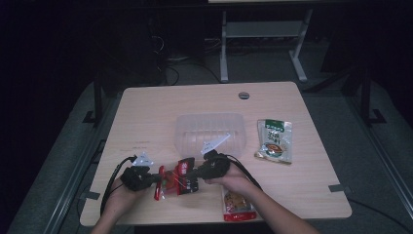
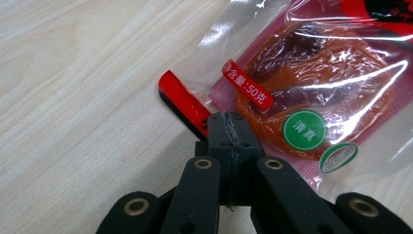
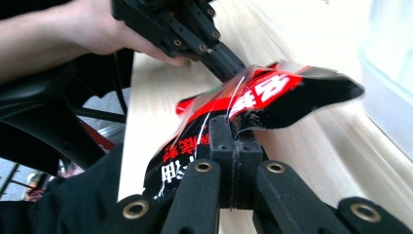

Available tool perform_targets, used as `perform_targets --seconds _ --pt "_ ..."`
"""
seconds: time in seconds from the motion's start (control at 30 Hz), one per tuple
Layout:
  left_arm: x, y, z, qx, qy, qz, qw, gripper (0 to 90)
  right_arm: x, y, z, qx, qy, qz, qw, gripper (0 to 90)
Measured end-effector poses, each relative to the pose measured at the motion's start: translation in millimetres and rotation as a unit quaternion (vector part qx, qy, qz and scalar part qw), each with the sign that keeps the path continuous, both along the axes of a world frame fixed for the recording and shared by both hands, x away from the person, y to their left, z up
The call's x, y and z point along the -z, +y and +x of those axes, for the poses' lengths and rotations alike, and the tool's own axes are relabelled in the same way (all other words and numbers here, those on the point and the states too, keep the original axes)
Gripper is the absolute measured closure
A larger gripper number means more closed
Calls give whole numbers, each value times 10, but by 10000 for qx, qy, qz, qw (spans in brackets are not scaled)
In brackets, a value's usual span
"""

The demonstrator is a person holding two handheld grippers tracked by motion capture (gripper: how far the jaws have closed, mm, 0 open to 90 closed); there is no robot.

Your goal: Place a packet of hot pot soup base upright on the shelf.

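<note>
Red snack pouch (image 1: 176,179) at lower centre of high view, held between both claws just above desk (image 1: 146,112). Left claw (image 2: 229,122) pinches one sealed edge; right claw (image 3: 233,127) clamps opposite edge. Pouch looks light, soft, glossy film, probably slippery. Best hold: flat seal margin, not bulging contents.

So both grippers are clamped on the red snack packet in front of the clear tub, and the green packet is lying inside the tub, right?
Not quite. The green packet lies on the table to the right of the clear tub, not inside it, as the high view shows. The rest holds: the left gripper and right gripper are both clamped on the red snack packet.
</note>
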State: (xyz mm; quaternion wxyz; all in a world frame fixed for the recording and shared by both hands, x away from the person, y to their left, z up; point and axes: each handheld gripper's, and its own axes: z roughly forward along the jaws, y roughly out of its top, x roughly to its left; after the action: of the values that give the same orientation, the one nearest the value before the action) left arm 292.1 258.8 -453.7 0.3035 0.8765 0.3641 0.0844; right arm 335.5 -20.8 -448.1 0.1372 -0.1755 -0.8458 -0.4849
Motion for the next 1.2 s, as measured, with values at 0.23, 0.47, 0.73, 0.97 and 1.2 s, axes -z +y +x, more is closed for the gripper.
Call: perform_targets --seconds 0.23,0.47,0.73,0.97,1.2 --pt "-15 -11 -9 95 -34 162 9998 899 -30 2 -8 -127 353 421 9984 900" --pt "-120 16 -36 -32 -223 -244 9994 899 -163 17 -74 -263 289 716 9967 900" --pt "-256 11 -100 75 -493 -530 9973 898 -296 -34 -85 -245 268 1003 9943 900" --pt "-249 69 -122 80 -458 -545 9974 870 -452 -126 -102 -221 109 1146 9931 900" --pt "-223 133 -163 87 -339 -467 9983 658 -594 -252 -95 -145 -67 1172 9930 900"
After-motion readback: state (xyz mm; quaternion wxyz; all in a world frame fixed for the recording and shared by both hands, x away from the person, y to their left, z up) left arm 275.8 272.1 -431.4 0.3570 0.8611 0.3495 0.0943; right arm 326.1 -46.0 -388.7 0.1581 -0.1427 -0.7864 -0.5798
